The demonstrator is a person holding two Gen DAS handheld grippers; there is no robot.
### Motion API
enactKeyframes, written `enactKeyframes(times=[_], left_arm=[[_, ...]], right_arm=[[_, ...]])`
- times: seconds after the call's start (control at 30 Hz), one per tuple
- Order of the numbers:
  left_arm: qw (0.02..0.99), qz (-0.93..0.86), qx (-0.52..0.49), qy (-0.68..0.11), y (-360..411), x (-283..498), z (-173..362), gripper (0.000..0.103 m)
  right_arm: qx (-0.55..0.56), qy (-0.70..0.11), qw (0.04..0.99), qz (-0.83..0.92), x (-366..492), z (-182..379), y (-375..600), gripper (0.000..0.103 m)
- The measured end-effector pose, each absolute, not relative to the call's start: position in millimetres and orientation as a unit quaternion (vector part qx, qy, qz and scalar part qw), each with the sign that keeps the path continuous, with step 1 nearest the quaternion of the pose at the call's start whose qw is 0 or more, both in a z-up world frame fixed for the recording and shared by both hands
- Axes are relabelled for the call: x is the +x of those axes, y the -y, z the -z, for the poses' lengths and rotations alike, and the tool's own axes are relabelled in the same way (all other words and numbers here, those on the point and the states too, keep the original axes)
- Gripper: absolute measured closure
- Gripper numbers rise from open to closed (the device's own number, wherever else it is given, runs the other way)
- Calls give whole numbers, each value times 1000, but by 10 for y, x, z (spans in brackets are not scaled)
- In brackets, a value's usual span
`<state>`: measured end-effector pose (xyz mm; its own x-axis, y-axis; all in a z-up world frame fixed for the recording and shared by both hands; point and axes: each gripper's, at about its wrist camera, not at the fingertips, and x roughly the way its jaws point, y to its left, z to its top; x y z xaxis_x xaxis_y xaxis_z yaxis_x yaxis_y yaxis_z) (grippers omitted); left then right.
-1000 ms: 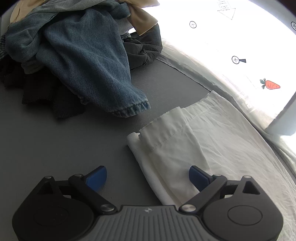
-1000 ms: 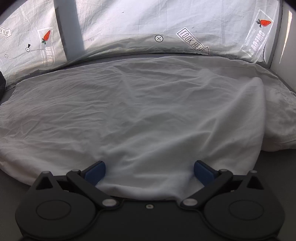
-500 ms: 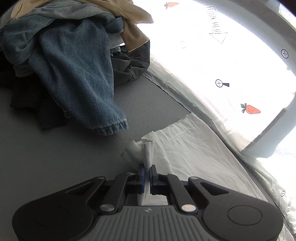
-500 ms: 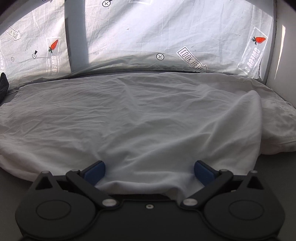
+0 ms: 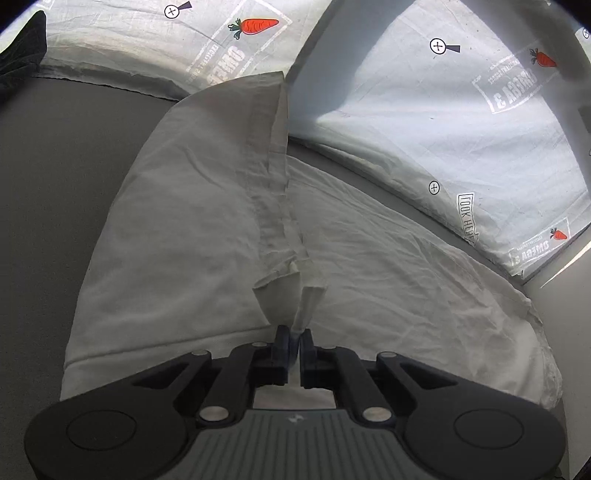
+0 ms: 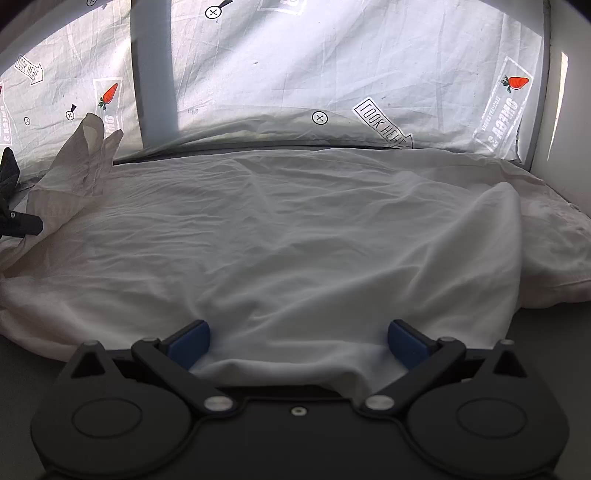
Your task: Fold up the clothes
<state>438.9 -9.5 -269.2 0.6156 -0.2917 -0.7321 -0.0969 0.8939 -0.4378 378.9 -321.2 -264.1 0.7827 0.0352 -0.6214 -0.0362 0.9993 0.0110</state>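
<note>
A white garment (image 5: 388, 266) lies spread on the grey table. My left gripper (image 5: 294, 341) is shut on its hemmed sleeve end (image 5: 269, 177) and holds it lifted and drawn over the body of the garment. In the right wrist view the same garment (image 6: 295, 229) fills the middle, and the lifted sleeve (image 6: 88, 155) stands up at the far left beside the left gripper's dark tip (image 6: 22, 224). My right gripper (image 6: 298, 338) is open, its blue pads either side of the garment's near edge, which bunches between them.
A backlit white sheet wall with carrot prints (image 5: 255, 26) and "look here" labels (image 6: 384, 125) runs along the table's far edge. Dark clothing (image 5: 22, 59) shows at the far left. Bare grey table (image 5: 55, 184) lies left of the garment.
My left gripper closed on the sleeve end, then lifted it and swung right, away from the clothes pile and over the garment. My right gripper stayed open at the near edge.
</note>
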Motion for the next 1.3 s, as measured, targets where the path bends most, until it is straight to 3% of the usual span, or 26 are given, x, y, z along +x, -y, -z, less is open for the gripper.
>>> enactKeyframes(times=[0.1,0.27,0.33,0.47,0.6,0.73,0.83,0.9,0.97,1.3], left_arm=[[866,62,-250,-429,-22,4314,2729,96],[863,42,-266,-427,-216,4267,2591,74],[869,25,-263,-418,-307,4220,2523,58],[880,-9,-256,-400,-487,4127,2387,51],[888,-46,-248,-384,-672,4041,2266,47],[865,-108,-238,-428,-937,4047,2468,47],[858,-116,-256,-429,-1054,3969,2570,43],[861,-114,-252,-426,-1047,3956,2580,40],[865,-114,-234,-429,-990,3979,2581,36],[869,-122,-183,-443,-828,4084,2613,29]], right_arm=[[-2,-331,943,-24,3790,2634,3225,0],[0,-348,937,-23,3842,2587,3222,0],[0,-375,927,-24,3899,2523,3215,0],[23,-418,908,-38,3969,2352,3245,0],[88,-407,907,-67,3983,2164,3275,13],[128,-396,903,-106,4118,1990,3170,27],[181,-393,887,-162,4308,1912,3047,41],[208,-402,870,-195,4479,1920,2948,59],[227,-419,852,-217,4658,1995,2819,66],[393,-478,745,-249,5330,2565,2427,68]])
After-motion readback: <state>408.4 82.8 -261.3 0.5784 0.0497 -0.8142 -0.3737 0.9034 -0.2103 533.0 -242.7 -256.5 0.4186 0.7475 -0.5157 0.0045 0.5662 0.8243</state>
